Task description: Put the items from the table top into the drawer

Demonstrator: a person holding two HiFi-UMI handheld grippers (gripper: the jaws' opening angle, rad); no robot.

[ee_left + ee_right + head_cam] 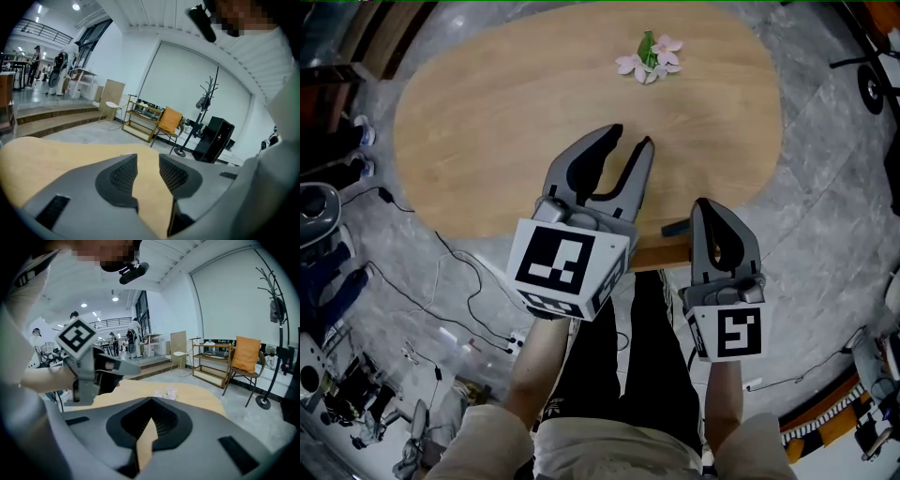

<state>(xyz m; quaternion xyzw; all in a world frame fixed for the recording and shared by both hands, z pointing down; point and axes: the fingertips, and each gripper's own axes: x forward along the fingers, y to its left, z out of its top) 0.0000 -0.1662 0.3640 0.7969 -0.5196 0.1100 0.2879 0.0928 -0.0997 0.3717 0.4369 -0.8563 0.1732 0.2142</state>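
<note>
The left gripper (630,138) hangs over the table (487,122), jaws partly apart, nothing between them. The right gripper (706,206) is closed, tips together and empty. A pink flower (652,58) lies on the table's far side.

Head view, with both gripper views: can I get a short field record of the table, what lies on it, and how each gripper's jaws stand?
table: oval wooden top
item on table: one flower sprig, pink and white, at the far side, apart from both grippers
left gripper: over the near part of the table, jaws apart, nothing between them
right gripper: at the near table edge, jaws together, empty
</note>
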